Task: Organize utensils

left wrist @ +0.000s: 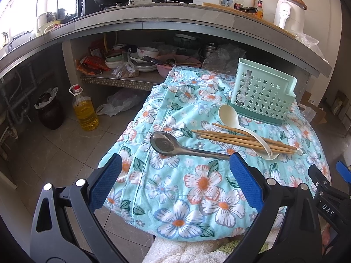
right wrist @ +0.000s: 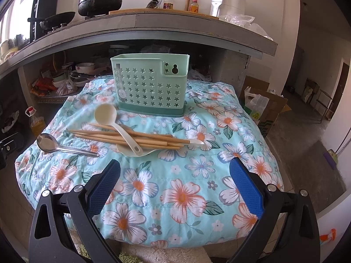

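A mint green utensil holder (left wrist: 261,92) (right wrist: 151,85) with star cut-outs stands upright at the far side of a flowered cloth (left wrist: 197,182) (right wrist: 182,175). In front of it lie several wooden chopsticks (left wrist: 241,139) (right wrist: 131,139), a cream ladle (left wrist: 232,118) (right wrist: 114,120) across them, and a second cream spoon (right wrist: 140,151) under them. A metal spoon (left wrist: 173,145) (right wrist: 57,145) lies to the left. My left gripper (left wrist: 175,164) is open near the metal spoon's handle. My right gripper (right wrist: 175,168) is open, short of the chopsticks. Neither holds anything.
Behind the cloth runs a concrete counter (left wrist: 153,19) (right wrist: 175,28) with pots, bottles and a white appliance (right wrist: 228,0); dishes fill the shelf (left wrist: 122,81) below. An oil bottle (left wrist: 84,109) and dark jar (left wrist: 49,111) stand on the floor at left. A cardboard box (right wrist: 269,107) sits right.
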Available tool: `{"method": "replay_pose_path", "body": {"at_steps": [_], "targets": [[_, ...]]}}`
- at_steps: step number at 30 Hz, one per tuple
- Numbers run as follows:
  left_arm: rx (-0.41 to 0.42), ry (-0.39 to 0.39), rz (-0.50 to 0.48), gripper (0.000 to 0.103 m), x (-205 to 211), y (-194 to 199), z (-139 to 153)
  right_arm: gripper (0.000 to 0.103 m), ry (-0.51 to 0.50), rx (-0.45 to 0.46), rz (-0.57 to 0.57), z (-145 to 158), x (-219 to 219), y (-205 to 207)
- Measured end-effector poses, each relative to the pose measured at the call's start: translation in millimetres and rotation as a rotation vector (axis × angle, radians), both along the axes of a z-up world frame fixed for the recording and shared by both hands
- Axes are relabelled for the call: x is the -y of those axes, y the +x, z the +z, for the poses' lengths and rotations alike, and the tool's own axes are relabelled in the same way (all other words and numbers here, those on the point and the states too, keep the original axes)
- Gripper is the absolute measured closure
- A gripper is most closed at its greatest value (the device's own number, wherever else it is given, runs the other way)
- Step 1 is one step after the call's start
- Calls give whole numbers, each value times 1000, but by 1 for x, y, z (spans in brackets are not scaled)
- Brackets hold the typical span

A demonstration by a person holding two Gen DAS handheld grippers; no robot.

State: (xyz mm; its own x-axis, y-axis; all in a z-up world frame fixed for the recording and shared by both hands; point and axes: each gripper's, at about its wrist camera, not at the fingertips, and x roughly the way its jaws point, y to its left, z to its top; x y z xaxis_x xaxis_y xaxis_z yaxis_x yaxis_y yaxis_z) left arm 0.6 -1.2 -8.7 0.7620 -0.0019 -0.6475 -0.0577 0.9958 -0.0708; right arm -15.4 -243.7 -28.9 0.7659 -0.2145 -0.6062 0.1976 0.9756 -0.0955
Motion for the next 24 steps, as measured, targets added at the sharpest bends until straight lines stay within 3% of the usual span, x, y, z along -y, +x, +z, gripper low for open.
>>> {"method": "replay_pose_path", "body": {"at_steps": [24], "targets": [[-41, 22, 37, 8, -3, 4, -2, 6, 6, 8, -8, 0, 1, 0]]}}
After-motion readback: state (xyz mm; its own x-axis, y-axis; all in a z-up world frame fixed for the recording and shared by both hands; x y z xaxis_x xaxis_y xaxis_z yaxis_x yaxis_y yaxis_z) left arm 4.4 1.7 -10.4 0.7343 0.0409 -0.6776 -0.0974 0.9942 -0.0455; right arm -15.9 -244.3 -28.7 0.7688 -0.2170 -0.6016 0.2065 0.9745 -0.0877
